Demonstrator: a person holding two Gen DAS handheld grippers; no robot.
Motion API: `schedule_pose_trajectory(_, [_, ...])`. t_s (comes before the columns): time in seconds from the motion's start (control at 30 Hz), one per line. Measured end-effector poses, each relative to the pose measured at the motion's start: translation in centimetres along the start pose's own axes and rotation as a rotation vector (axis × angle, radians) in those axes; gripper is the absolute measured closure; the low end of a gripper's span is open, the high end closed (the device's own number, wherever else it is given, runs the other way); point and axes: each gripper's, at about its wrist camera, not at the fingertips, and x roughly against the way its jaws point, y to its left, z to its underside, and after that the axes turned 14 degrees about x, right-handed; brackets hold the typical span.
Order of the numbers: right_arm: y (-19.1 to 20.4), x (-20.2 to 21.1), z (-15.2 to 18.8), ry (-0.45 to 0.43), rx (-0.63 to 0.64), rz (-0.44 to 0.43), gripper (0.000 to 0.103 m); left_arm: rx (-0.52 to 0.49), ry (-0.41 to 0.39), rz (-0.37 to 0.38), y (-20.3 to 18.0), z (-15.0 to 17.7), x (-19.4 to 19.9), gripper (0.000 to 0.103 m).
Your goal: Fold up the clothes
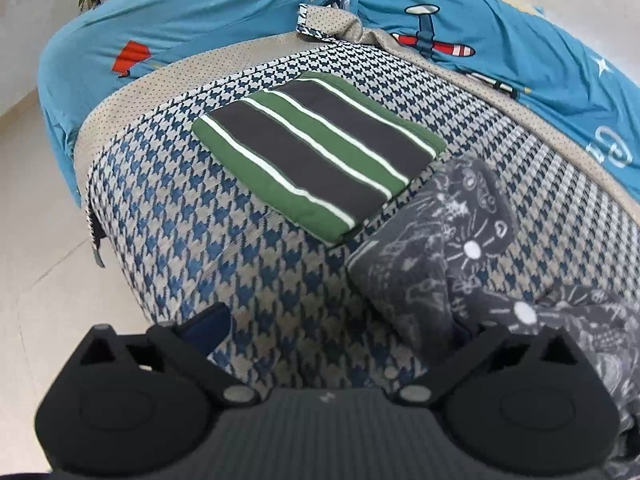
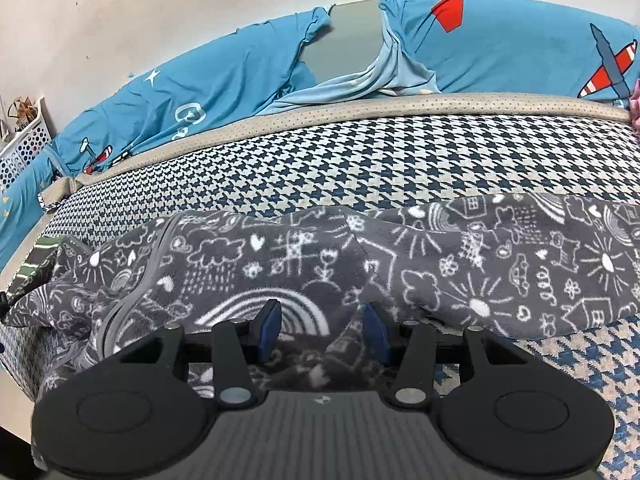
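Clothes lie on the bed's checked cover [image 1: 180,216]: in the left wrist view a striped green top [image 1: 320,148] sits folded flat, with a grey doodle-print fleece [image 1: 460,240] crumpled just beside it. The left tongs [image 1: 340,324] stand wide, nothing between them.

In the right wrist view the fleece [image 2: 400,264] sprawls across the cover; the right tongs [image 2: 322,330] are half-closed with fleece bunched between them, apparently pinched. It looks soft, light and floppy; best taken at an edge or corner. A white basket [image 2: 24,148] stands far left, contents unclear.
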Motion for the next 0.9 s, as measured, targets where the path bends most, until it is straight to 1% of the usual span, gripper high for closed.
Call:
schedule_pose_trajectory(0.1, [0.1,0.1,0.0,-0.001,0.002,0.0,0.057,-0.025,0.0,-0.014,-0.2,0.2,-0.2,0.0])
schedule_pose_trajectory(0.2, [0.2,0.1,0.0,-0.001,0.005,-0.001,0.057,-0.03,-0.001,-0.013,-0.2,0.4,-0.1,0.0])
schedule_pose_trajectory(0.3, [0.3,0.0,0.0,0.002,0.008,0.002,0.057,0.002,-0.017,0.031,0.6,0.4,0.5,0.0])
schedule_pose_trajectory(0.47, [0.3,0.1,0.1,0.002,0.009,0.002,0.057,0.054,-0.136,0.043,2.1,0.2,2.3,0.0])
schedule_pose_trajectory(0.53, [0.2,0.2,0.2,0.002,0.006,0.003,0.057,0.081,-0.154,0.04,2.8,0.0,2.4,0.0])
schedule_pose_trajectory(0.6, [0.1,0.4,0.2,-0.002,0.003,0.004,0.057,0.106,-0.153,0.051,3.3,0.0,2.6,0.0])
schedule_pose_trajectory(0.67, [0.0,0.6,0.3,-0.006,-0.003,0.004,0.057,0.118,-0.201,0.061,3.5,0.1,3.5,0.0])
schedule_pose_trajectory(0.7, [0.0,0.7,0.2,-0.009,-0.005,0.003,0.057,0.11,-0.262,0.061,3.4,0.3,4.4,0.0])
schedule_pose_trajectory(0.8, [-0.3,0.9,0.2,-0.016,-0.013,0.001,0.057,0.069,-0.393,0.074,2.4,0.6,6.3,0.0])
schedule_pose_trajectory(0.83, [-0.3,1.0,0.2,-0.019,-0.016,0.0,0.057,0.057,-0.401,0.1,2.0,0.6,6.7,0.0])
schedule_pose_trajectory(0.9, [-0.5,1.1,0.2,-0.022,-0.02,-0.001,0.057,0.039,-0.37,0.146,1.4,0.7,6.6,0.0])
